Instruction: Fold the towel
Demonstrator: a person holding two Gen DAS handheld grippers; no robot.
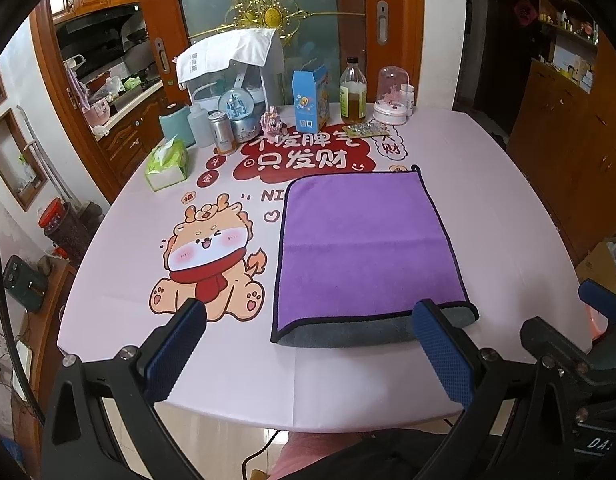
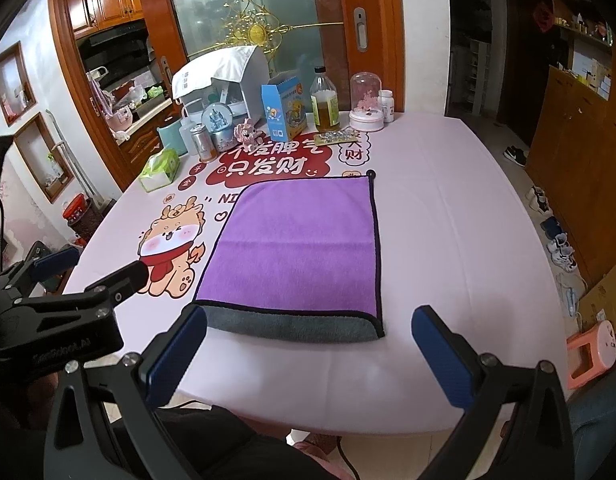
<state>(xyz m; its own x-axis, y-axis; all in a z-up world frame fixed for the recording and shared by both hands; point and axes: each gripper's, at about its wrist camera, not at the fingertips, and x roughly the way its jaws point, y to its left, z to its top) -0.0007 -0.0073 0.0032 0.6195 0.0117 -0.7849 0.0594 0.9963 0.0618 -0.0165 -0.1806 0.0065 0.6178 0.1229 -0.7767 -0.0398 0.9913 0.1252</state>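
Observation:
A purple towel with black trim lies folded flat on the pink table, its grey underside showing along the near edge. It also shows in the right wrist view. My left gripper is open and empty, held above the table's near edge, its right finger over the towel's near right corner. My right gripper is open and empty, just in front of the towel's near edge. The right gripper shows at the right edge of the left wrist view, and the left gripper at the left of the right wrist view.
At the table's far side stand a tissue pack, a blue box, an oil bottle, a snow globe, a glass dome and a covered appliance. A cartoon print is left of the towel.

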